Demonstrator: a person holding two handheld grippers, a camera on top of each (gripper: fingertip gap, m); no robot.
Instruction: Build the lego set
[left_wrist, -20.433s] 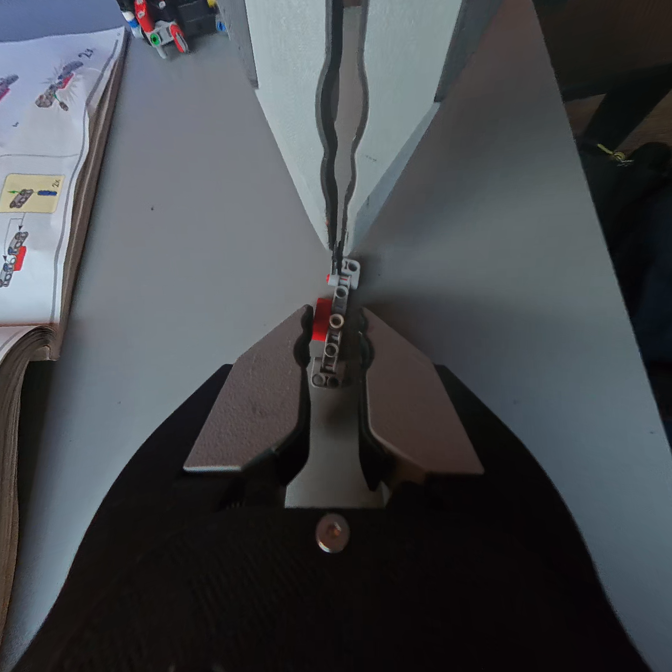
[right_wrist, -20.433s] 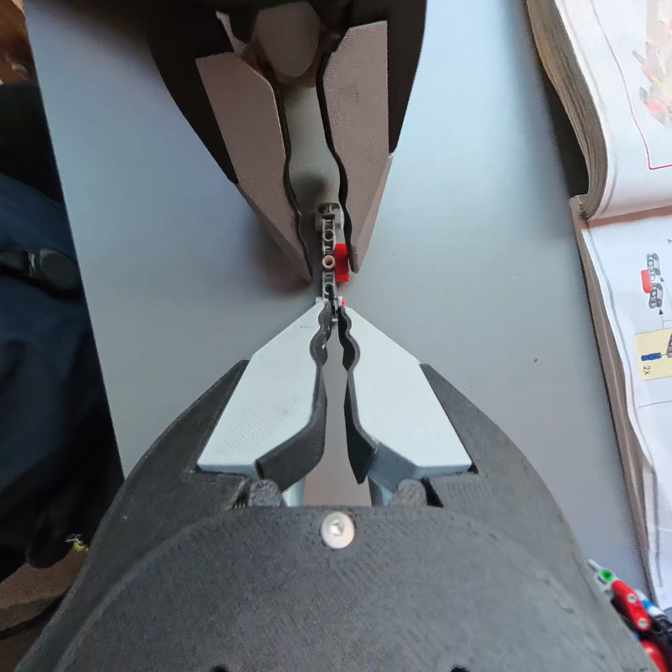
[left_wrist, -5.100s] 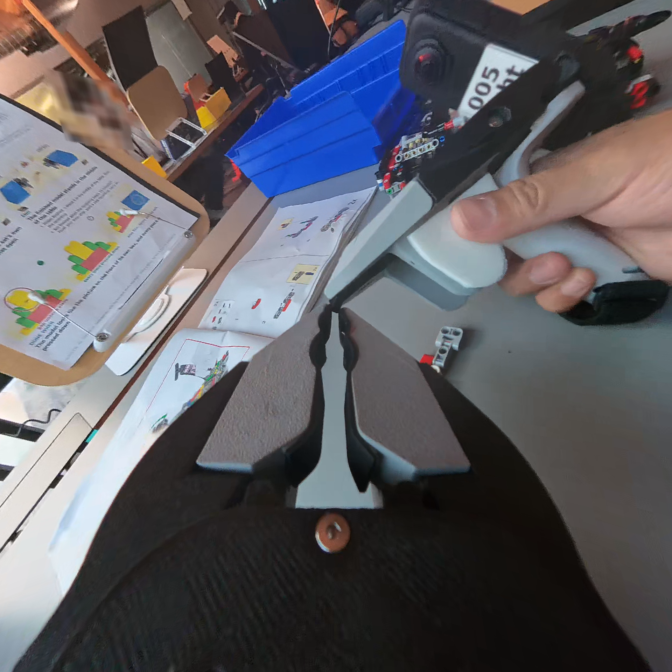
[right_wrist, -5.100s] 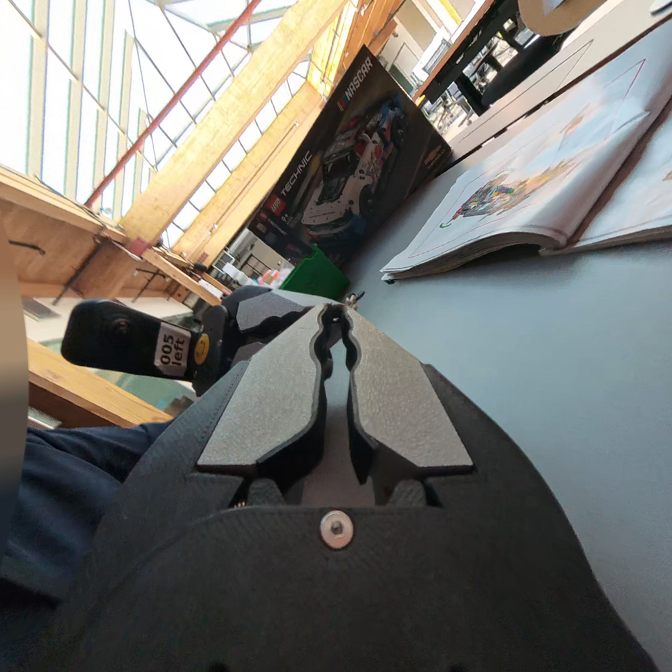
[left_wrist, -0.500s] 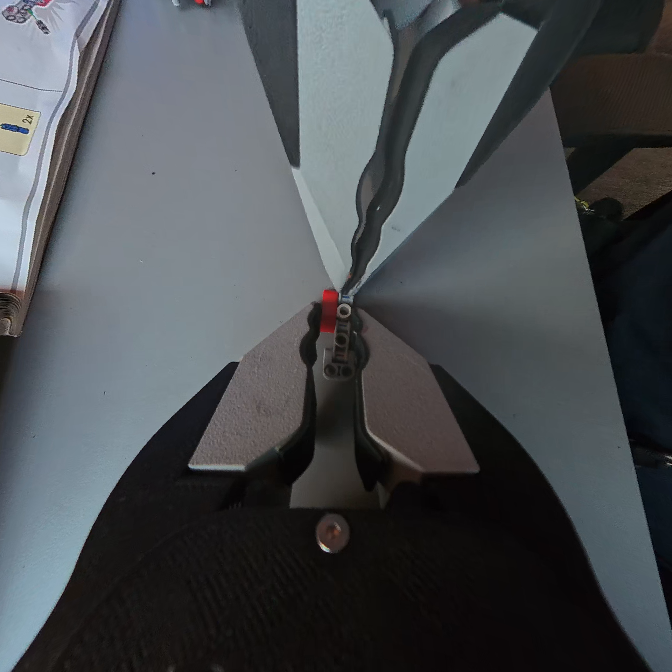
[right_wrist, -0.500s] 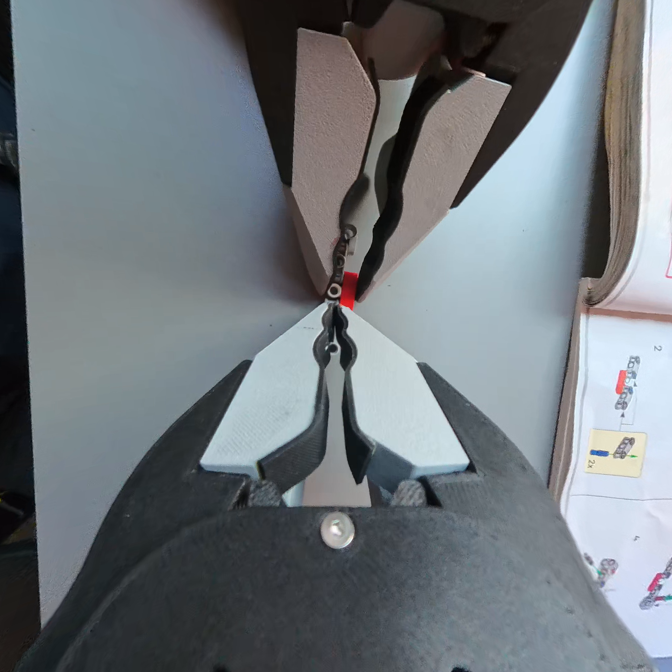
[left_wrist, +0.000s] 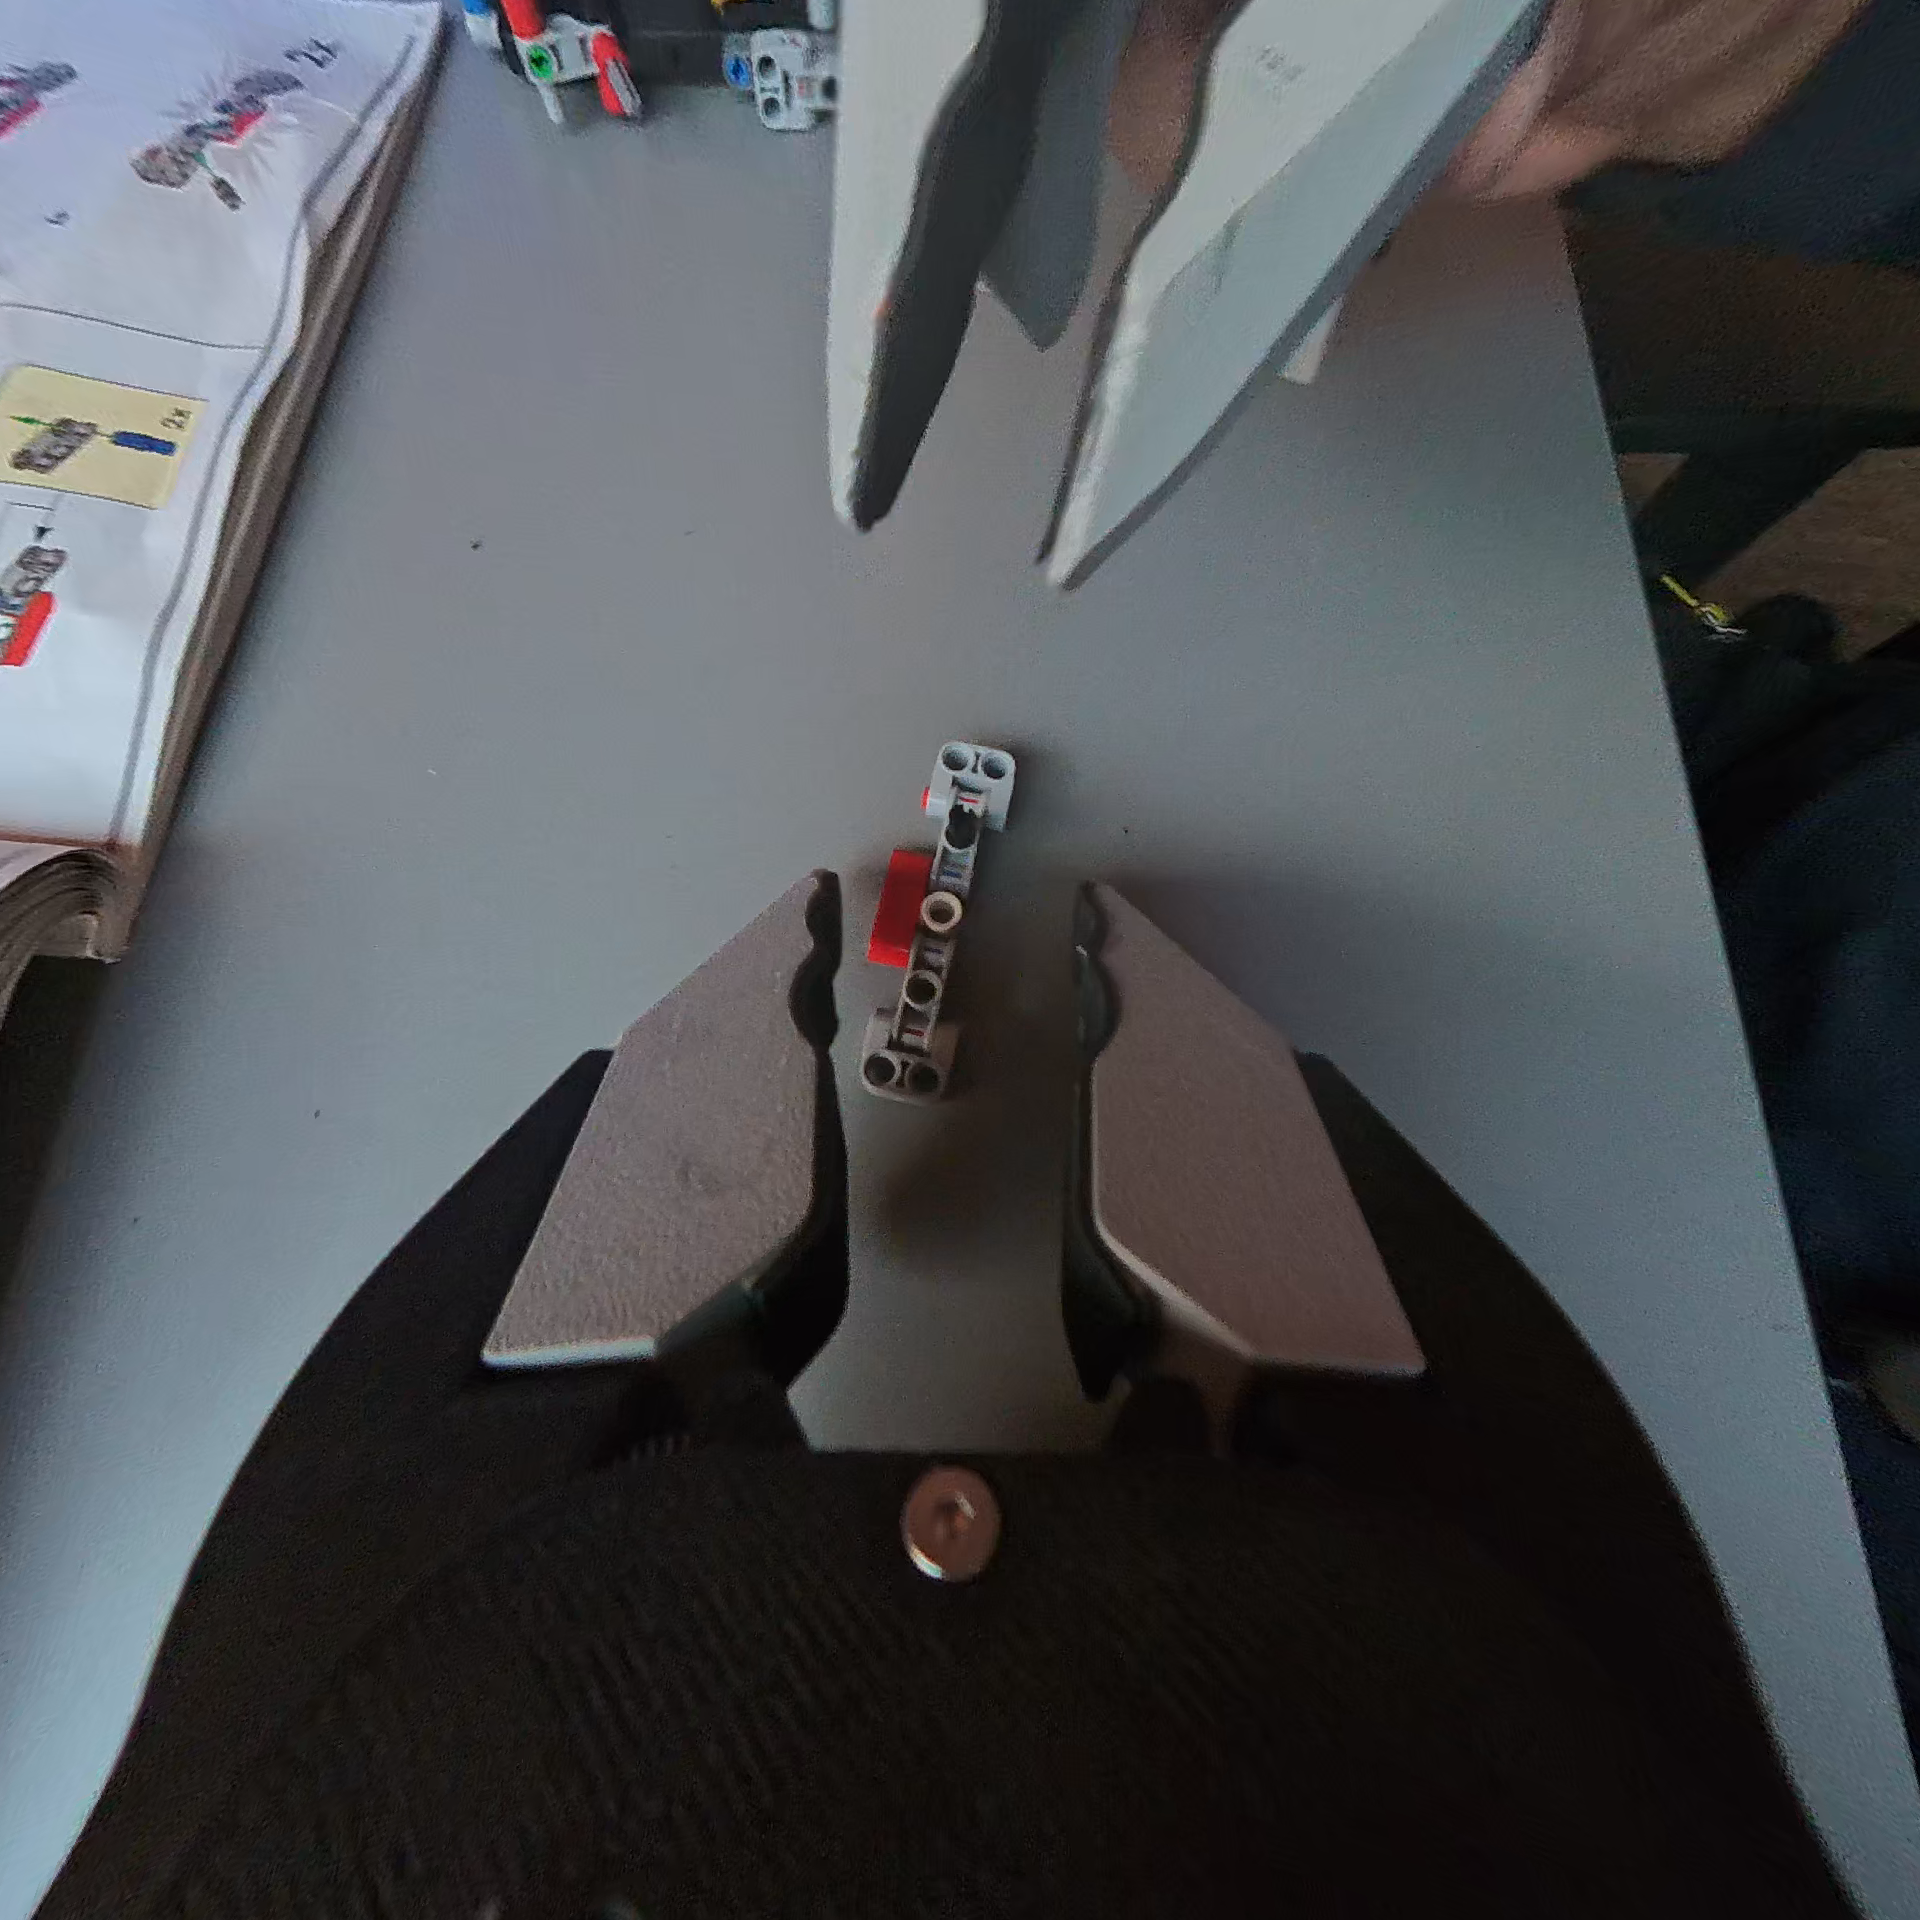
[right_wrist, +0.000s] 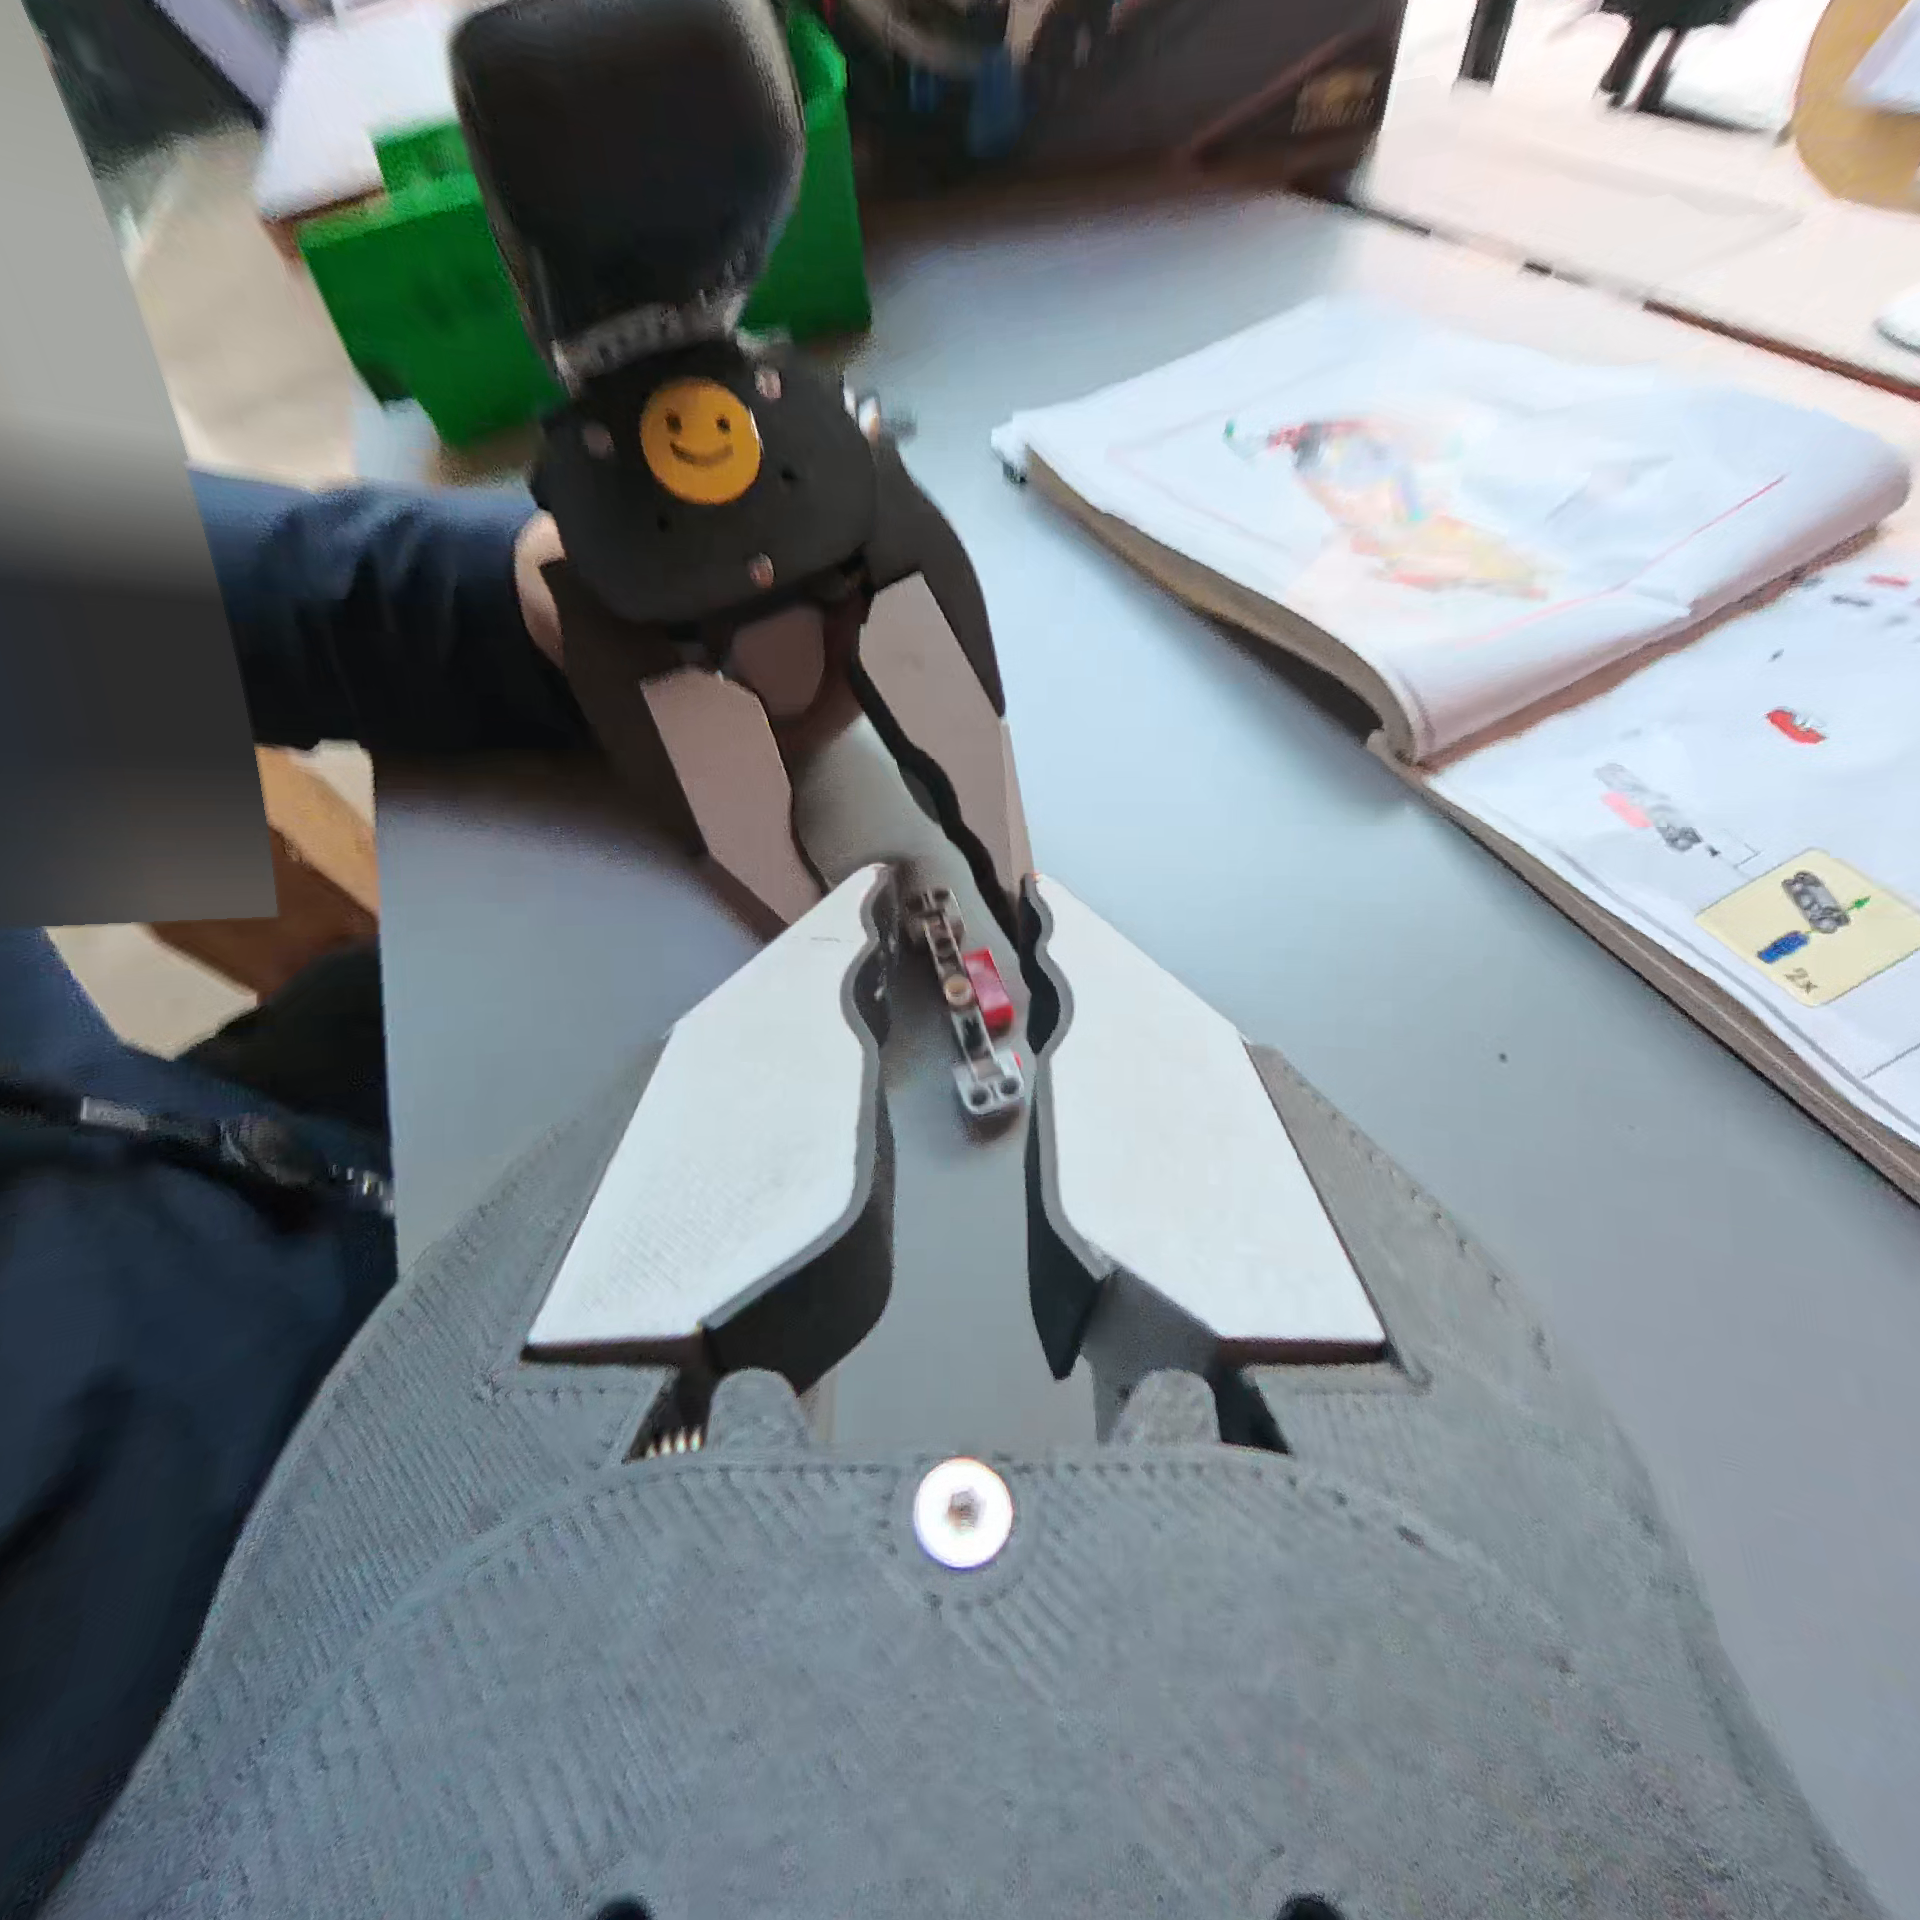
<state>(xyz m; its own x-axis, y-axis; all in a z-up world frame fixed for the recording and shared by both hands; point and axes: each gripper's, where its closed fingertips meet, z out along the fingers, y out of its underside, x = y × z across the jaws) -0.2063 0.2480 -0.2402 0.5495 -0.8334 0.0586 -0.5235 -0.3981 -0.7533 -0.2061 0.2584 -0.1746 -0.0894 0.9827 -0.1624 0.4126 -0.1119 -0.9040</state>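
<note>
Both grippers have just let go: half a second back each was pinched on the small grey beam assembly (left_wrist: 940, 925) with the red block, and now it is lying free on the grey surface (left_wrist: 623, 675), centre of the left wrist frame. The left gripper (left_wrist: 951, 894) is standing wide, pads clear of the part on both sides, its near end sitting between the fingertips untouched. The right gripper (left_wrist: 956, 545) is pulling back toward the upper middle, jaws moderately apart, holding nothing. The instruction booklet (left_wrist: 125, 416) is lying at the left edge, loose parts (left_wrist: 582, 57) at the top. Reads as a set-down, not a slip: the part is lying flat, intact.
</note>
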